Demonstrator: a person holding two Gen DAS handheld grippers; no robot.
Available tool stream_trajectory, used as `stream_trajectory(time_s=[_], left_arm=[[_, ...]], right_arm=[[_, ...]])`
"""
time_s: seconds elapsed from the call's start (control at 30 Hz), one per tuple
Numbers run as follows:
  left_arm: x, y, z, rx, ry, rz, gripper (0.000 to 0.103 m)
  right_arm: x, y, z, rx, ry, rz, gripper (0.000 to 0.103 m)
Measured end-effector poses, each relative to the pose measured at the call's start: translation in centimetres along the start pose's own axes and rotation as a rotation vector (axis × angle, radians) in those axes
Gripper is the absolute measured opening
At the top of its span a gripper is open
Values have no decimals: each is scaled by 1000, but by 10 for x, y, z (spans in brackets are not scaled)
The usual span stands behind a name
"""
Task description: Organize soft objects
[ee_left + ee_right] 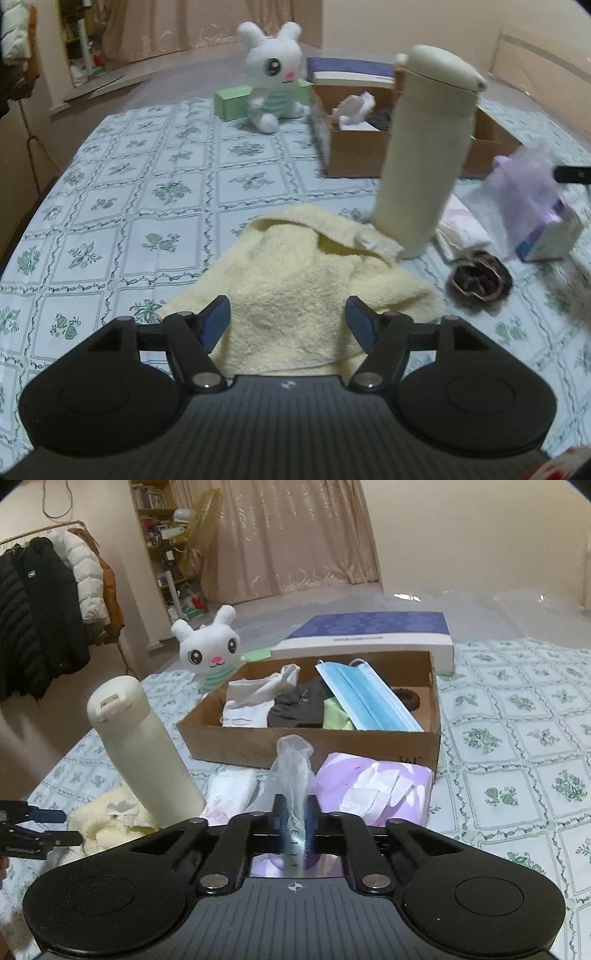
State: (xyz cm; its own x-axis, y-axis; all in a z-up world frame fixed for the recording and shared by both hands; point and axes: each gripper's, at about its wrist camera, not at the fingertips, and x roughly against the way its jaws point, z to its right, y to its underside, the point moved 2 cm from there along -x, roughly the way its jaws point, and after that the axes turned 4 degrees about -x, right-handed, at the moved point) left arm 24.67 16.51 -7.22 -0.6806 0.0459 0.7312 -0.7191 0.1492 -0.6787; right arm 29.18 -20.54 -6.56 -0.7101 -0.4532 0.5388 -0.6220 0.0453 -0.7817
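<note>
Left gripper (286, 325) spread wide, hovering over my yellow towel (303, 291) beside the bottle (424, 155). Right gripper (295, 823) pinches a clear plastic bag (291, 771), crinkled and limp, above the purple tissue pack (373, 790). Next, I reckon, it goes forward into the cardboard box (258, 746).

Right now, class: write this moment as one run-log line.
left gripper: open over yellow towel | right gripper: shut on tissue pack wrapper | cardboard box: partly filled
</note>
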Motion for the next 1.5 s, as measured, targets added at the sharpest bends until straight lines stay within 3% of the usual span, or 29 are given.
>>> stream_trajectory(time_s=[0.1,0.23,0.3,0.37,0.4,0.43,0.47,0.9,1.03,1.17,1.37,1.5], left_arm=[[-6,2,-10,55,-13,12,70],[-20,5,-20,122,30,0,67],[-27,8,-22,134,50,-13,57],[-31,11,-21,139,75,-18,29],[-30,12,-20,140,82,-10,25],[-26,13,-18,137,83,3,14],[-21,13,-17,129,80,15,11],[108,-16,6,-87,-39,247,9],[118,-1,36,-114,41,211,10],[103,36,79,-111,151,119,10],[84,66,120,-1,304,47,9],[72,62,117,56,308,45,10]], right_arm=[[9,0,-3,11,-12,27,7],[26,-3,-6,5,-21,64,7],[33,-5,-6,-3,-23,80,7],[42,-6,-7,-11,-27,91,7],[47,-6,-7,-14,-26,96,7],[51,-6,-7,-15,-25,99,7],[56,-5,-7,-16,-25,102,7],[106,8,-7,-31,-38,137,7],[112,16,-14,4,-43,119,7],[115,34,-19,20,-53,78,7],[122,57,-14,2,-51,35,7],[127,66,-9,-7,-44,21,7]])
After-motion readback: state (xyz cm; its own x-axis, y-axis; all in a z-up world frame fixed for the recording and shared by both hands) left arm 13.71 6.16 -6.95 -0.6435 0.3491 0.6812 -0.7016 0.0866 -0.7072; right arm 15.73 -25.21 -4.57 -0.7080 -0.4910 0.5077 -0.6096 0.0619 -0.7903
